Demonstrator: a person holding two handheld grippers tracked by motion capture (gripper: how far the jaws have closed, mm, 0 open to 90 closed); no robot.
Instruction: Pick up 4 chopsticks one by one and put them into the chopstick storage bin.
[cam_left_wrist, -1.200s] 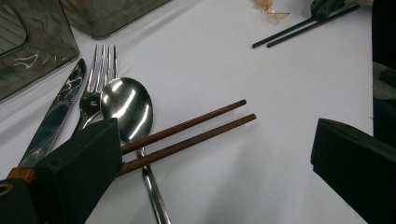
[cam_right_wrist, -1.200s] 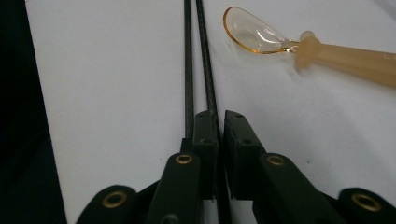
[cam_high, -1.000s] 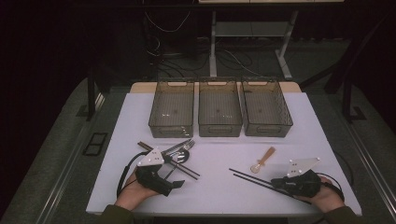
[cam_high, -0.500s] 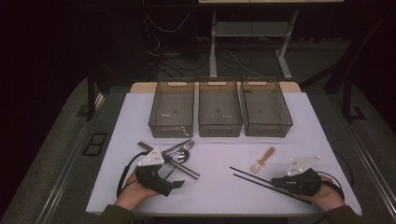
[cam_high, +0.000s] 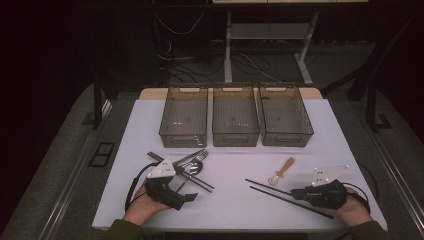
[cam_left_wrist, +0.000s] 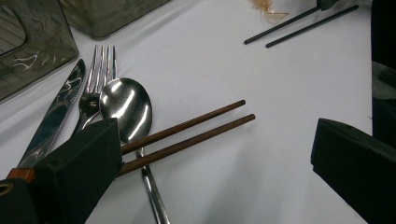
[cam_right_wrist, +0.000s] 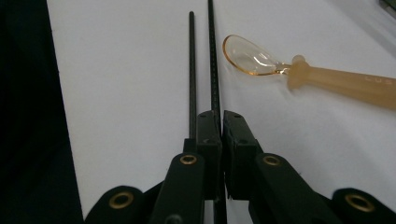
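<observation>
Cutlery lies in two groups on the near half of a white table, in front of three bins.

Left group: one steel knife with a glossy flat blade, one steel fork with four tines, one polished steel spoon with an oval bowl, and two brown wooden chopsticks, round and matte. The chopsticks lie side by side across the spoon's neck. The left gripper, held in the person's left hand, rests just beside this group; its two black block-shaped jaws stand wide apart, with nothing between them (the near ends of the brown pair pass behind the left jaw in the left gripper view).

Behind, near the far edge: three smoky translucent plastic bins, rectangular, set in a row side by side, each with a handle cut-out in its end wall.

Right group: one amber translucent plastic spoon with a clear shallow bowl and thick handle, and two thin black chopsticks, straight and nearly parallel. The right gripper, held in the right hand, has its jaws pressed together on one black chopstick; the other runs just left of the jaws.
</observation>
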